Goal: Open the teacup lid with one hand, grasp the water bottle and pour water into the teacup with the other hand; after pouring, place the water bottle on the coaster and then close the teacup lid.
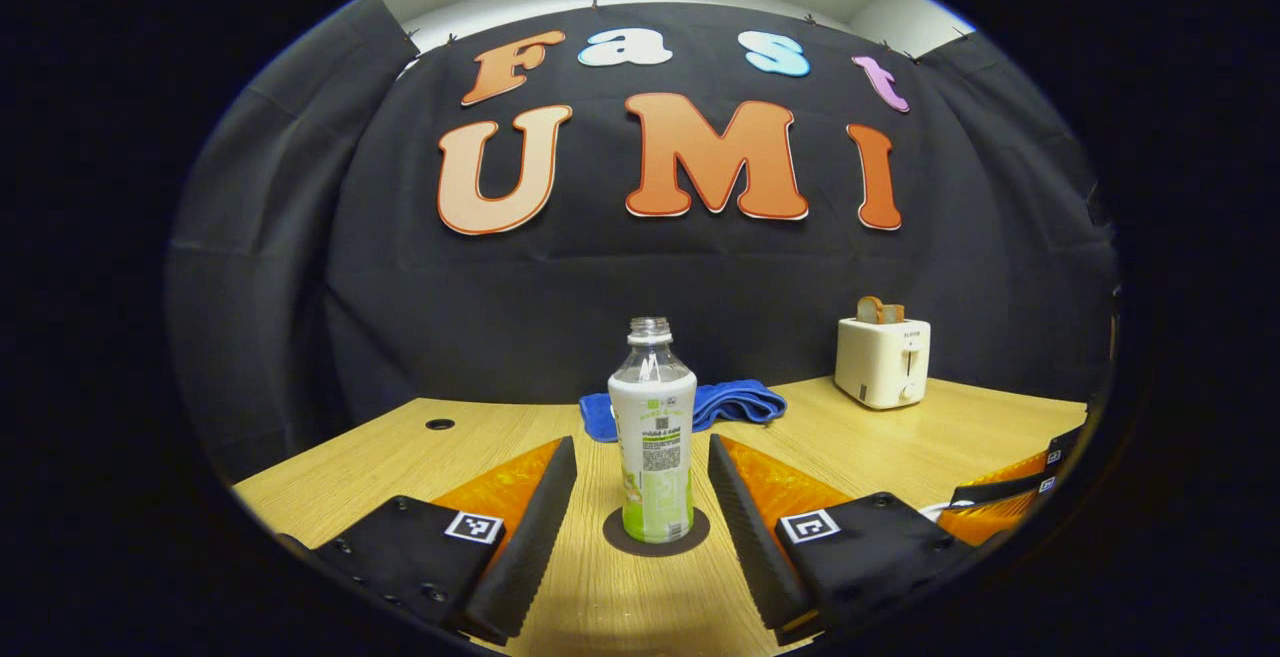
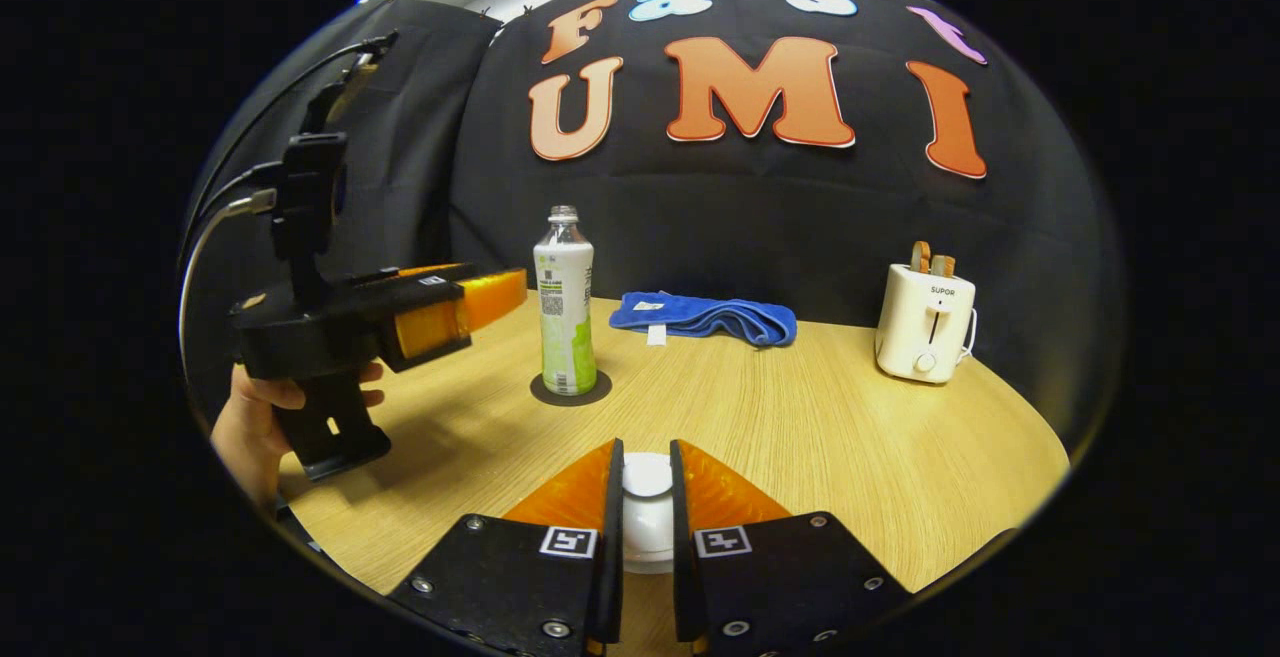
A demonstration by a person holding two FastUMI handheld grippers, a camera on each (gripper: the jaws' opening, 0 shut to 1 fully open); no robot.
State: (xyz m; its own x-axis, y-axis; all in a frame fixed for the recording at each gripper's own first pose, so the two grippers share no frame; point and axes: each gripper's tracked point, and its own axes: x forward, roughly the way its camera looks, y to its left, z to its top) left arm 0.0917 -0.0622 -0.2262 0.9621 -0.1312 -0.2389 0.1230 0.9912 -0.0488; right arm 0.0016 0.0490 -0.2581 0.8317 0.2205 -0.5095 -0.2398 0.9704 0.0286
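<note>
1. Left gripper view: the left gripper [image 1: 642, 487] has its fingers spread wide, one on each side of the bottle [image 1: 652, 432], with a clear gap between each finger and the bottle. It holds nothing.
2. The bottle stands upright, cap off, on a dark round coaster [image 1: 656, 537] on the wooden table [image 1: 880, 437].
3. Behind the bottle lies a folded blue cloth [image 1: 735, 402]; to its right, near the back wall, a white toaster [image 1: 882, 362] with bread in its slots.
4. At the right edge of this view part of the right gripper [image 1: 1020, 492] shows low over the table.
5. Right gripper view: the right gripper [image 2: 647, 497] has its fingers drawn close together around the white knob of the lid [image 2: 648, 482]. The fingers sit against the knob's sides, so it appears pinched.
6. The white teacup [image 2: 648, 542] under the lid is mostly hidden between the fingers; whether the lid rests on the cup or is lifted cannot be told.
7. Off to the left, a hand [image 2: 250, 417] holds the left gripper [image 2: 480, 302] above the table, its tip near the bottle [image 2: 566, 302] but apart from it.
8. The bottle stands on the coaster [image 2: 570, 389], well beyond the teacup, with the cloth [image 2: 705, 317] and toaster [image 2: 925, 322] farther right on the table [image 2: 850, 437].
</note>
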